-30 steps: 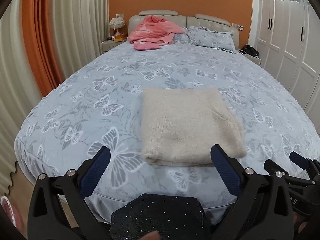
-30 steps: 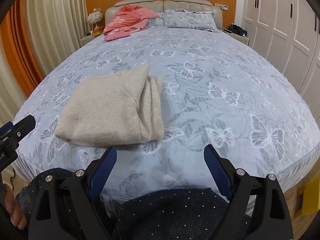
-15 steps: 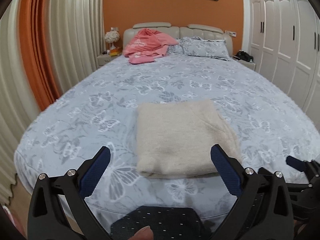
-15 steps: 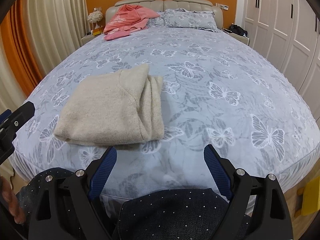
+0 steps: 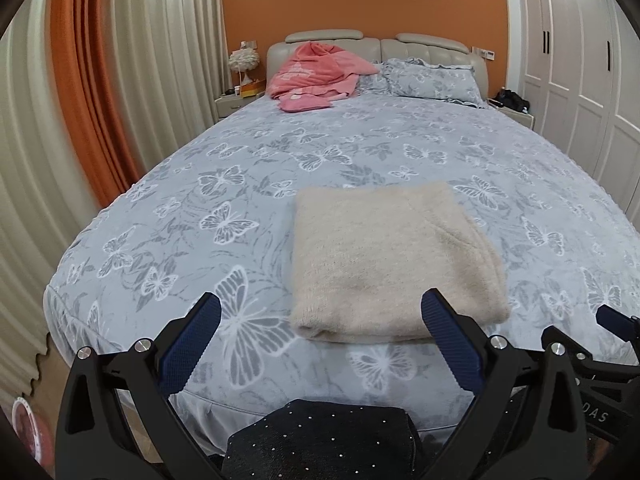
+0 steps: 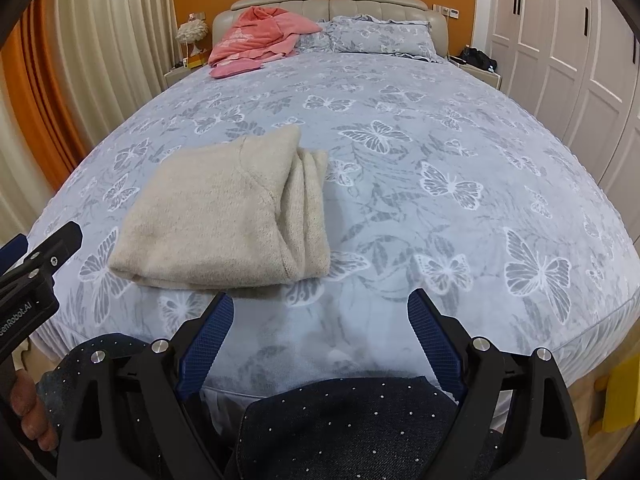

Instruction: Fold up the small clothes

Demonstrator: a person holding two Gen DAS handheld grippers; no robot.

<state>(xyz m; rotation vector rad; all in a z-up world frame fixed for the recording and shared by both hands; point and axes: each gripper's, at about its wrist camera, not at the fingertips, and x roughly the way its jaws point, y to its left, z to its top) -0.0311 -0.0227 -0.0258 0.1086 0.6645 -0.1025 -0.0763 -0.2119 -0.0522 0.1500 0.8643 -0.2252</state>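
Observation:
A cream knitted garment (image 5: 390, 260) lies folded into a neat rectangle on the butterfly-print bed (image 5: 248, 184), near its foot edge. It also shows in the right wrist view (image 6: 224, 212), with the stacked folded layers on its right side. My left gripper (image 5: 320, 332) is open and empty, held back from the bed's foot edge, just short of the garment. My right gripper (image 6: 320, 328) is open and empty, off the foot edge, to the right of the garment. Neither touches it.
A pink garment (image 5: 316, 74) is heaped at the headboard beside grey pillows (image 5: 432, 80). Curtains (image 5: 120, 80) hang on the left, white wardrobes (image 5: 580, 60) stand on the right. Dark spotted trousers (image 6: 352, 428) are below both grippers.
The left wrist view tilted up, then down again, and moved slightly nearer to the bed. The right gripper and the folded garment have stayed still. Both grippers remain open.

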